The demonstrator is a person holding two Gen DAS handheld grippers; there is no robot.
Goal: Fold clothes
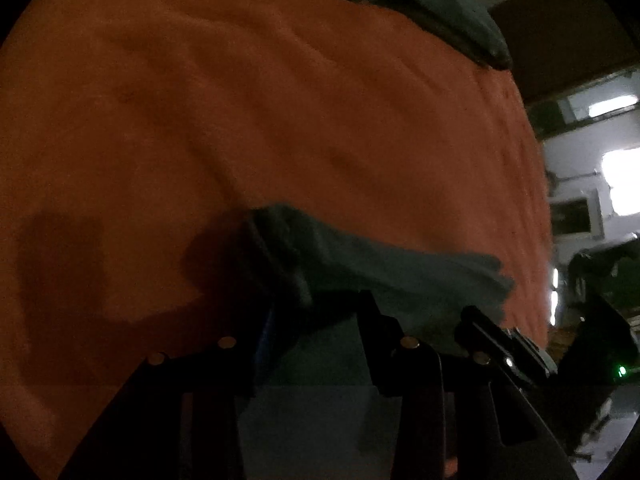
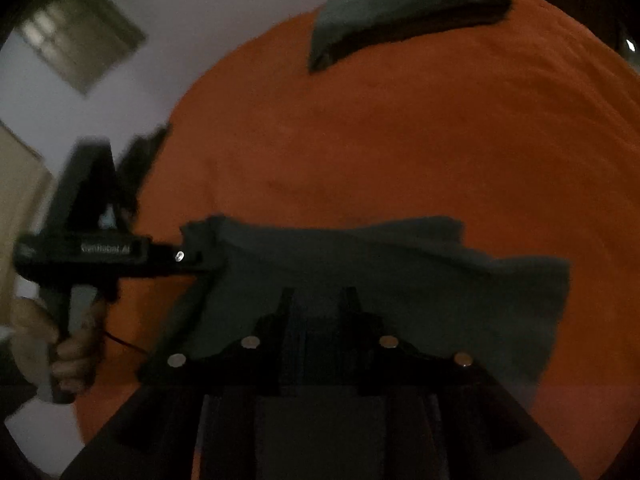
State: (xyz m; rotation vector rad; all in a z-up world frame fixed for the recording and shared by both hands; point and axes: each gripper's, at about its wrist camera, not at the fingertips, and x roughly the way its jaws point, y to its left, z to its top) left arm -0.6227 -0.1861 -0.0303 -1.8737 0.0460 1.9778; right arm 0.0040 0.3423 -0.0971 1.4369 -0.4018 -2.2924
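A grey-green garment lies spread across the orange bedspread. My left gripper has the garment's thick rolled edge bunched between its fingers and is shut on it. In the right wrist view the left gripper holds the cloth's left corner slightly off the bed. My right gripper hovers over the garment's near edge, fingers a little apart, with the cloth beneath them but not pinched. The right gripper also shows at the lower right of the left wrist view.
A second dark garment, folded, rests at the far edge of the bed. A hand grips the left gripper's handle. The bed ends at the right in the left wrist view, with the lit room beyond it.
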